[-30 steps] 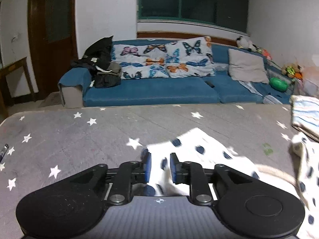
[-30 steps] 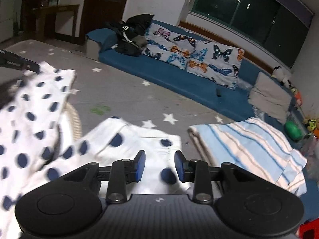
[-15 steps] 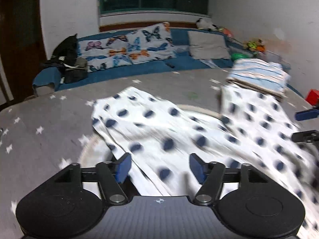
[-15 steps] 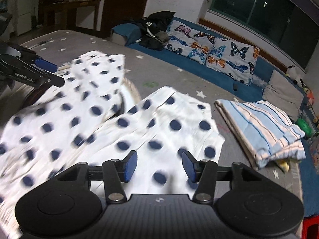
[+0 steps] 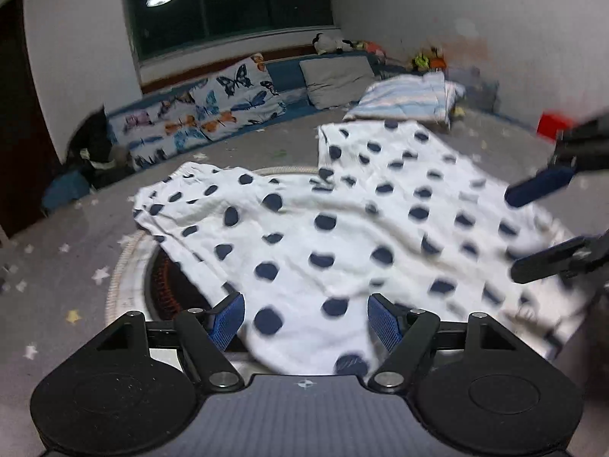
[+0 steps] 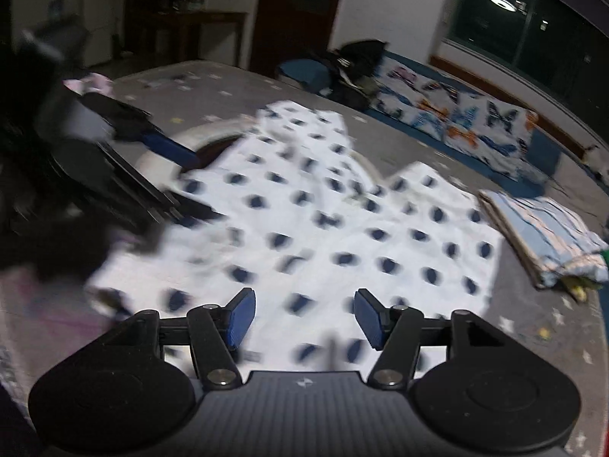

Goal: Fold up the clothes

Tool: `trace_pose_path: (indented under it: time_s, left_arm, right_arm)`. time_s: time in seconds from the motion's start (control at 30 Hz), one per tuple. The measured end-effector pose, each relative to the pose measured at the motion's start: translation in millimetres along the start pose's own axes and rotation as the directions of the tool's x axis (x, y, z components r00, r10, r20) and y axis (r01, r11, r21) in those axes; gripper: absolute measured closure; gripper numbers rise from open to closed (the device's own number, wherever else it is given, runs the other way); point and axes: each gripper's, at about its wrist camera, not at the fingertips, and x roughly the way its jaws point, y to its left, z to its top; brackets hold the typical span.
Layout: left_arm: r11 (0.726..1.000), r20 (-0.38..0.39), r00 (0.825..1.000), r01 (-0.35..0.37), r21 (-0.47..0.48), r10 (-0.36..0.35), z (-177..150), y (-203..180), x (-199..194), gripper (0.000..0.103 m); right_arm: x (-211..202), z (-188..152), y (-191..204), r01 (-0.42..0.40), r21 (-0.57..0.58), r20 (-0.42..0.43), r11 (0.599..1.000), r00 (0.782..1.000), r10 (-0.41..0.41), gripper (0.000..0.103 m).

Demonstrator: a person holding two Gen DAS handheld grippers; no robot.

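A white garment with dark blue polka dots [image 5: 342, 221] lies spread and rumpled on the grey star-patterned surface, partly over a round woven basket [image 5: 125, 278]. It also shows in the right wrist view [image 6: 342, 236]. My left gripper [image 5: 306, 321] is open and empty above the garment's near edge. My right gripper [image 6: 302, 320] is open and empty above the garment's near edge on its side. The right gripper shows at the right edge of the left wrist view [image 5: 548, 221]. The left gripper shows blurred at the left of the right wrist view [image 6: 160, 175].
A folded blue-striped cloth [image 6: 544, 236] lies beyond the garment; it also shows in the left wrist view [image 5: 407, 99]. A blue sofa with butterfly cushions [image 5: 205, 118] and dark clothes runs along the far wall. A red object [image 5: 552, 125] sits at the right.
Both grippers were shut on the polka-dot garment a second ago. They have opened, let it go and drawn back; the garment now lies spread on the surface.
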Motion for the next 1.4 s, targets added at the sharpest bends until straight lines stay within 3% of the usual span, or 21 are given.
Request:
trace_pose_path:
  time_s: [0.07, 0.33, 0.5, 0.63, 0.73, 0.83, 0.93, 1.07, 1.23, 1.4]
  left_arm:
    - [1.0, -0.026, 0.999, -0.024, -0.001, 0.024, -9.5, 1.8, 1.2, 0.029]
    - [0.984, -0.037, 0.998, -0.047, -0.174, 0.041, -20.2, 34.5, -13.9, 0.029]
    - [0.964, -0.034, 0.998, -0.053, -0.259, 0.046, -21.4, 47.3, -19.8, 0.029]
    - [0.943, -0.028, 0.999, -0.051, -0.329, 0.045, -23.8, 59.5, -28.1, 0.027]
    - [0.929, -0.011, 0.998, -0.06, -0.365, 0.06, -24.4, 68.8, -36.7, 0.023]
    - [0.922, 0.007, 0.997, -0.063, -0.382, 0.071, -21.9, 77.9, -45.3, 0.022]
    - [0.919, 0.031, 0.995, -0.077, -0.386, 0.096, -18.0, 85.2, -55.5, 0.019]
    - [0.919, 0.051, 0.994, -0.067, -0.387, 0.094, -13.9, 88.7, -62.4, 0.018]
    - [0.925, 0.049, 0.998, -0.008, -0.38, 0.029, -15.3, 76.7, -58.3, 0.02]
    - [0.937, 0.055, 0.998, 0.06, -0.344, -0.044, -18.0, 61.6, -55.9, 0.036]
  right_arm:
    - [-2.8, 2.0, 17.2, -0.04, -0.032, 0.013, 0.999, 0.999, 0.04, 0.04]
    - [-14.6, 1.8, 65.9, -0.15, -0.144, 0.018, 0.978, 0.988, 0.154, 0.04]
    - [-8.2, -3.7, 91.4, -0.141, -0.241, 0.013, 0.96, 0.989, 0.148, 0.041]
    - [6.3, -7.7, 106.2, -0.078, -0.308, 0.005, 0.948, 0.996, 0.083, 0.058]
    - [12.0, -5.3, 104.1, -0.07, -0.272, 0.008, 0.96, 0.997, 0.075, 0.083]
    - [6.5, 5.6, 88.2, -0.111, -0.141, 0.038, 0.984, 0.992, 0.117, 0.093]
    - [-7.6, 19.0, 72.8, -0.195, -0.02, 0.1, 0.981, 0.975, 0.196, 0.095]
    - [-11.2, 25.5, 80.3, -0.289, -0.022, 0.105, 0.957, 0.951, 0.29, 0.093]
    - [5.2, 13.4, 109.9, -0.351, -0.086, 0.053, 0.932, 0.933, 0.356, 0.07]
    - [-11.6, 6.9, 105.2, -0.352, -0.114, 0.062, 0.929, 0.931, 0.36, 0.061]
